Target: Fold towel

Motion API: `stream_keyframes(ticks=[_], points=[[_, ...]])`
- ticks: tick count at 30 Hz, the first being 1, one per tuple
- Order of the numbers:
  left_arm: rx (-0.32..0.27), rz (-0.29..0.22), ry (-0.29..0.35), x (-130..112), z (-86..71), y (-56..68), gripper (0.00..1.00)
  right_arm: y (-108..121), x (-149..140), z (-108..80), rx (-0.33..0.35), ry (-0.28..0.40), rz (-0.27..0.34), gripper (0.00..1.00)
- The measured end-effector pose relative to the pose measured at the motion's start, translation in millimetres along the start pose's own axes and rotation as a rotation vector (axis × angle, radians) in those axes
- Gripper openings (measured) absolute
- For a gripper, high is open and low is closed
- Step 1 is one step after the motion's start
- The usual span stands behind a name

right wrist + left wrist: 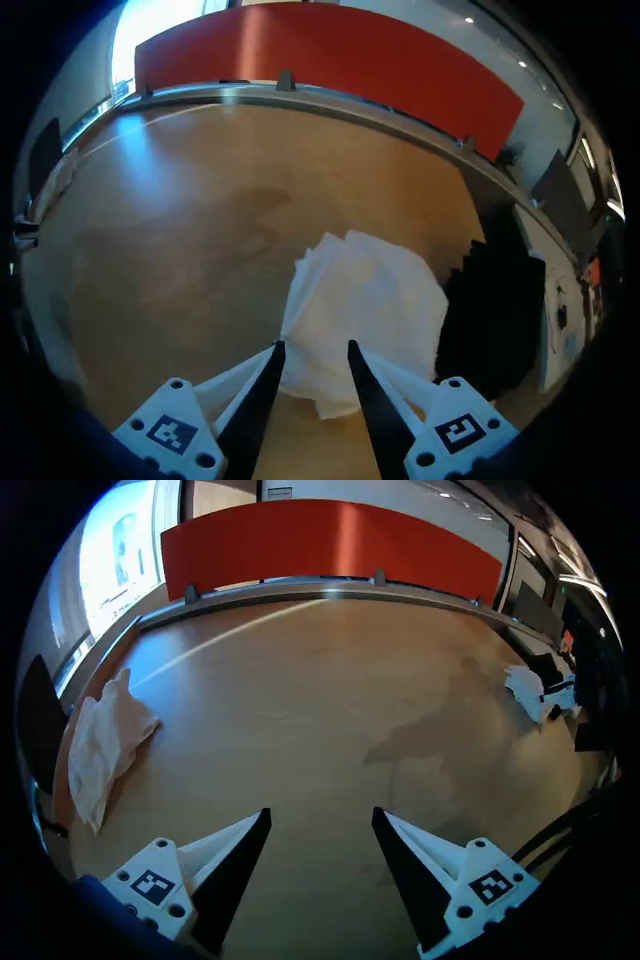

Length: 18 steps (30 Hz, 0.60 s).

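Observation:
A crumpled white towel (368, 300) lies on the wooden table (184, 208), right in front of my right gripper (314, 348). Its fingers are drawn partway together, and the towel's bunched near edge fills the gap between them. The left gripper view shows that same towel (524, 688) far off at the table's right edge, with the right gripper (560, 698) beside it. My left gripper (321, 816) hovers open over bare wood with nothing between its fingers. A second crumpled white towel (104, 736) rests at the table's left edge.
An orange partition (336, 544) with a metal rail runs along the table's far edge. Dark objects (496, 312) sit just right of the held towel, and a dark chair (36, 720) stands beyond the left edge. The wide wooden middle (320, 696) lies between the two towels.

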State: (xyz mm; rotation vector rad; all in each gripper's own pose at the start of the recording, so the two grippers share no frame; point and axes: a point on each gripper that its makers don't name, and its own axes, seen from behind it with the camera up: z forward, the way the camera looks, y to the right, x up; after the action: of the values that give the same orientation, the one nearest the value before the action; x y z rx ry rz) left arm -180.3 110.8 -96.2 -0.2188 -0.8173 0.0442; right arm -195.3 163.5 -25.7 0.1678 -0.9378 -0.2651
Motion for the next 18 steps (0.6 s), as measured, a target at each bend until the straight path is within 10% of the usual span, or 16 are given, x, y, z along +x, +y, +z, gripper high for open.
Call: stream_keyframes(ticks=[8,18], points=[[0.007,-0.007,-0.001,-2.5,-2.4,-4.6,0.94,-11.4,3.1,10.4,0.017,-0.011,-0.012,0.52],[0.006,-0.008,-0.001,-2.4,-1.8,-4.4,0.94,-13.1,1.3,14.7,0.027,-0.018,-0.004,0.17]])
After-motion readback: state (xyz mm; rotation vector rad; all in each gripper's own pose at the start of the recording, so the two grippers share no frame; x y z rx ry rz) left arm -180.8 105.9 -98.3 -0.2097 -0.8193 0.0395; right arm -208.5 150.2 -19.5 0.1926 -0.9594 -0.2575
